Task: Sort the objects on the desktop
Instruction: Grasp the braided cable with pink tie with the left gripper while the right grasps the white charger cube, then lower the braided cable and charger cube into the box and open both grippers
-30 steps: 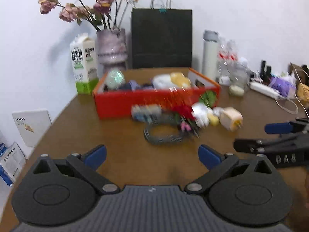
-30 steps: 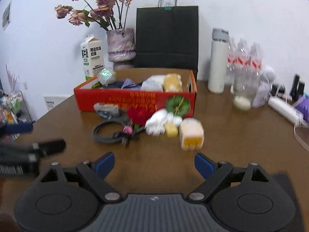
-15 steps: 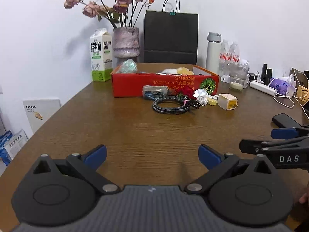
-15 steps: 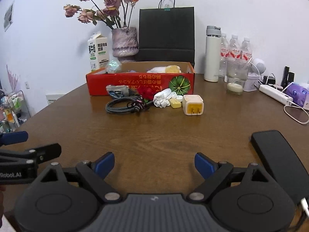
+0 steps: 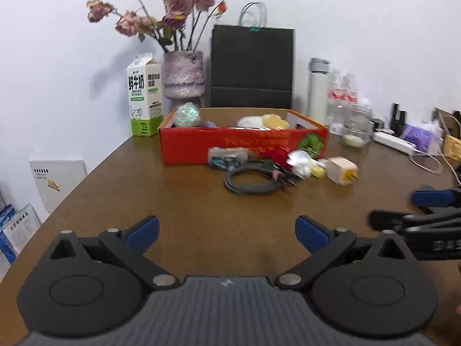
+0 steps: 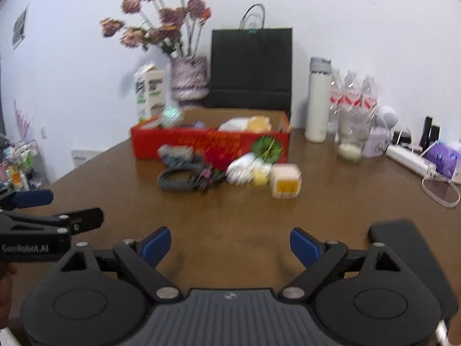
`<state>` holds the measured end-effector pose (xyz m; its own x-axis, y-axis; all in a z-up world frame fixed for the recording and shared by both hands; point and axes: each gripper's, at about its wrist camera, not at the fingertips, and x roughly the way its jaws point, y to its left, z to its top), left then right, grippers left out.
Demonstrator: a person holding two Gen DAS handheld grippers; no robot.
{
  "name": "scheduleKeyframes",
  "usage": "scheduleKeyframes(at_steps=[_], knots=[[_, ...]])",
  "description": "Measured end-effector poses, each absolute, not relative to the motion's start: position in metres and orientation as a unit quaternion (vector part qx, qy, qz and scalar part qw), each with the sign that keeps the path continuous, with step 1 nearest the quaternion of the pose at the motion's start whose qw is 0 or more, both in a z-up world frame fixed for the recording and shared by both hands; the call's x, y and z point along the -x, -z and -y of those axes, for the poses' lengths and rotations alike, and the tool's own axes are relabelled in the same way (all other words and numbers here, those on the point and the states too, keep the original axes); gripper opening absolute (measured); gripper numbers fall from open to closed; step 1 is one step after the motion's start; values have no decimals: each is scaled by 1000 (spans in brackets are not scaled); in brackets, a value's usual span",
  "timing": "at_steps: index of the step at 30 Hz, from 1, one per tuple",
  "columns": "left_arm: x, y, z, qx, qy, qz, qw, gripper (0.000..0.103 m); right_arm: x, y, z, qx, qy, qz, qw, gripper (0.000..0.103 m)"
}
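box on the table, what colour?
Red box, with a green round print at one end; left wrist view shows it best.

In both views you see motion blur, so the printing on the front of the red cardboard box (image 5: 201, 147) cannot be read. The small packet (image 5: 227, 155) in front of it is only a grey and blue smear, and the white crumpled thing (image 6: 242, 168) beside the red flower-like piece (image 6: 217, 155) has no clear shape. The box wall hides the lower part of the items inside it. In the right wrist view, the black flat object (image 6: 409, 250) on the brown wooden table (image 6: 230, 210) is partly covered by your gripper body. The right edge of the left wrist view cuts off the other gripper (image 5: 417, 210).
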<state>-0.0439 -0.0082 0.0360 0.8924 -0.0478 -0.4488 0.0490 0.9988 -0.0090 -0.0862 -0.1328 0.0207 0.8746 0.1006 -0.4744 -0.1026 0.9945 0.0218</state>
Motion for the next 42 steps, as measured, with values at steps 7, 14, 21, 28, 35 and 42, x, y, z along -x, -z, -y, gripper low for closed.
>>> scheduleKeyframes(at_steps=[7, 14, 21, 28, 35, 42], knots=[[-70, -43, 13, -11, 44, -265, 963, 97, -9, -23, 167, -67, -14, -262, 963, 87], [-137, -14, 21, 1, 50, -330, 943, 71, -69, -6, 180, -85, 19, -284, 955, 82], [-139, -2, 25, -10, 35, -321, 947, 14, -86, 9, 185, -102, 19, -300, 948, 49], [-94, -12, 26, 12, 35, -305, 951, 11, -72, 12, 186, -101, 4, -296, 950, 39], [-19, -54, 17, 49, 25, -242, 969, 10, -16, 3, 174, -87, -34, -276, 957, 38], [-10, -102, 7, 60, 37, -184, 981, 10, 33, -30, 159, -85, -82, -241, 963, 38]])
